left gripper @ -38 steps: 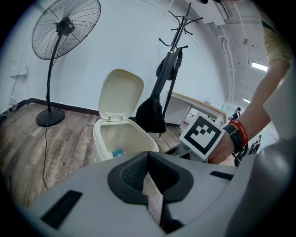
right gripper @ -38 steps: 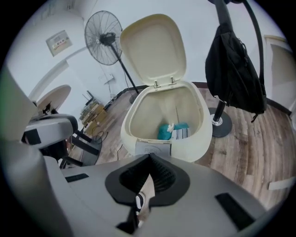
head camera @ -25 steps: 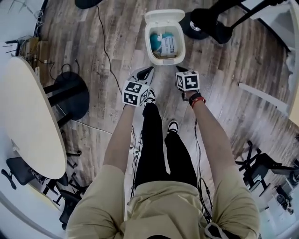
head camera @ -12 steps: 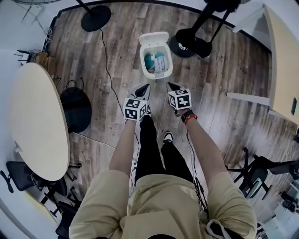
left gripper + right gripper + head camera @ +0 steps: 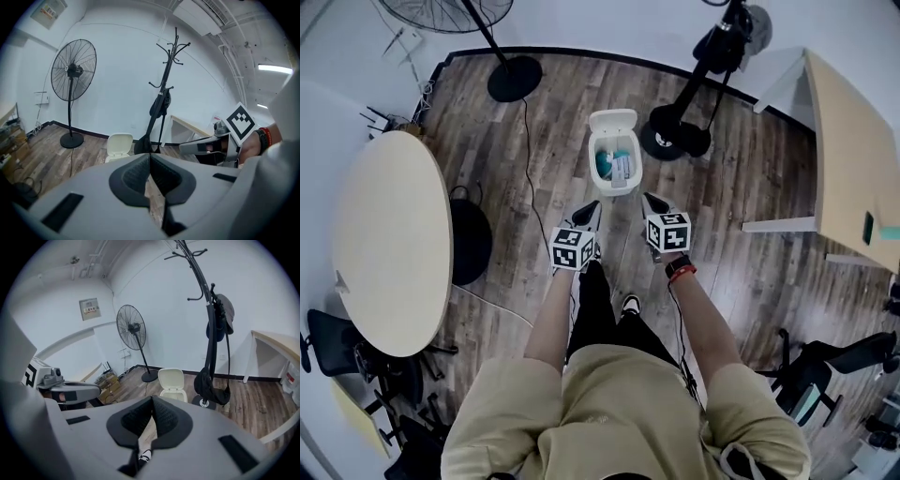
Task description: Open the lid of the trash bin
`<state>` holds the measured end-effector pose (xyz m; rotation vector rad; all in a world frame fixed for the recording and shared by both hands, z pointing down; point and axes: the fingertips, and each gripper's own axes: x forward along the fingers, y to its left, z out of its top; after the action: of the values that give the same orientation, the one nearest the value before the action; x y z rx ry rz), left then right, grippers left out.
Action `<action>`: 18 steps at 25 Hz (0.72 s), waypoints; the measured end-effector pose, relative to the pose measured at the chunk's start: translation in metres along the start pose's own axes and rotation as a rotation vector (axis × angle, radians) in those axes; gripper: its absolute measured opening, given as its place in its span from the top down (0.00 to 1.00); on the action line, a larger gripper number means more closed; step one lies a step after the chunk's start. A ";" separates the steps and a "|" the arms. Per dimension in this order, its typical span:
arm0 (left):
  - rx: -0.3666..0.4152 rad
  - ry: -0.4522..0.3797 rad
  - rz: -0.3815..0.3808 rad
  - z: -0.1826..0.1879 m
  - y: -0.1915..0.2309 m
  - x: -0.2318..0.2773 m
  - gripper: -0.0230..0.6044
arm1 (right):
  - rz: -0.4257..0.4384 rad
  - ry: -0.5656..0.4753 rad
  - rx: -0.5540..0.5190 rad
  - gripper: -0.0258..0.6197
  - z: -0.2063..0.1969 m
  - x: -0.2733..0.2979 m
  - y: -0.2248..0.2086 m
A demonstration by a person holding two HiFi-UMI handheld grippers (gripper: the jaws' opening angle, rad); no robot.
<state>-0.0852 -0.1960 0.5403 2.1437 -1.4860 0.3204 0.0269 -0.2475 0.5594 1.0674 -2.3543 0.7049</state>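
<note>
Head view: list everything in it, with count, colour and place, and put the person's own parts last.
Trash bin: one, white, on the wood floor ahead of the person; lid up, teal and white items inside.
Coat stand: one, black, just right of the bin.
Standing fan: one, black, far left by the wall.
Cable: one, black, on the floor left of the bin.
Oval table: one, beige, left.
Rectangular table: one, beige, right.
Office chairs: at least two, black, lower left and lower right.
Left gripper: grey, jaws shut, empty, short of the bin.
Right gripper: grey, jaws shut, empty, short of the bin.
</note>
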 end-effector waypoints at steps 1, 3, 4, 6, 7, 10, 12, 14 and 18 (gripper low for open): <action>0.003 -0.016 0.006 0.009 -0.007 -0.011 0.92 | 0.000 -0.018 -0.014 0.94 0.008 -0.015 0.006; 0.011 -0.049 0.025 0.027 -0.021 -0.035 0.92 | 0.000 -0.052 -0.043 0.94 0.018 -0.046 0.017; 0.014 -0.065 0.036 0.035 -0.028 -0.048 0.92 | 0.000 -0.069 -0.053 0.94 0.022 -0.061 0.022; 0.031 -0.095 0.054 0.051 -0.041 -0.073 0.92 | 0.001 -0.102 -0.066 0.94 0.028 -0.091 0.032; 0.046 -0.106 0.059 0.058 -0.049 -0.084 0.92 | 0.001 -0.119 -0.073 0.94 0.031 -0.106 0.037; 0.091 -0.123 0.068 0.072 -0.074 -0.113 0.92 | -0.022 -0.164 -0.104 0.94 0.040 -0.148 0.049; 0.108 -0.134 0.073 0.079 -0.090 -0.129 0.92 | -0.060 -0.187 -0.125 0.94 0.043 -0.172 0.054; 0.117 -0.152 0.082 0.085 -0.104 -0.144 0.92 | -0.086 -0.211 -0.125 0.94 0.046 -0.195 0.059; 0.130 -0.198 0.137 0.094 -0.128 -0.180 0.92 | -0.095 -0.262 -0.119 0.94 0.050 -0.239 0.074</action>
<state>-0.0433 -0.0663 0.3430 2.2327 -1.7730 0.2651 0.1020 -0.1062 0.3604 1.2747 -2.5067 0.4057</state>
